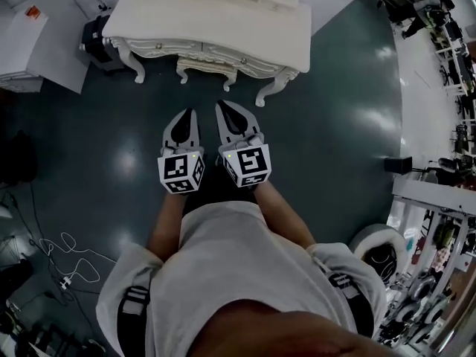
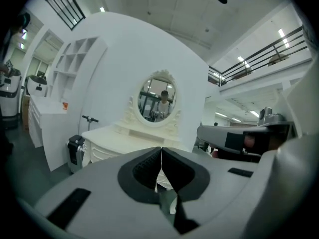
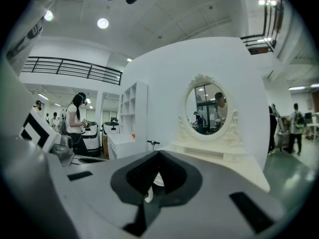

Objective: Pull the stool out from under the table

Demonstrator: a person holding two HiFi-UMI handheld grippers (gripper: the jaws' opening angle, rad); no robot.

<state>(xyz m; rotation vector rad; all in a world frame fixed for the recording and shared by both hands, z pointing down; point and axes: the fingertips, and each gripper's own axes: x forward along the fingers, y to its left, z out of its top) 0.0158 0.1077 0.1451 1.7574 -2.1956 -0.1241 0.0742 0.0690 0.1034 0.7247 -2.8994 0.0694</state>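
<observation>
Judged at the approach step, with left gripper [image 1: 189, 113] and right gripper [image 1: 224, 108] both clenched on nothing at frame centre, apart from the stool [image 1: 207, 68] tucked under the table [image 1: 223, 10] at top centre; next, open jaws, reach in and grip its front rail.

I stood before the worktop [image 1: 223, 13], with the left gripper [image 1: 189, 114] just beside the right gripper [image 1: 224, 108]. Both pointed at the worktop and were apart from it. The stool [image 1: 207, 67] sat under the worktop's front edge, ahead of both grippers. A mirror [image 2: 157, 99] stood at the back of the worktop, against the wall [image 2: 114, 59]. A scooter [image 1: 93, 39] stood left of the worktop, with a cabinet [image 1: 21, 47] farther left. Cables [image 1: 67, 262] lay on the floor [image 1: 335, 125] to my left.
</observation>
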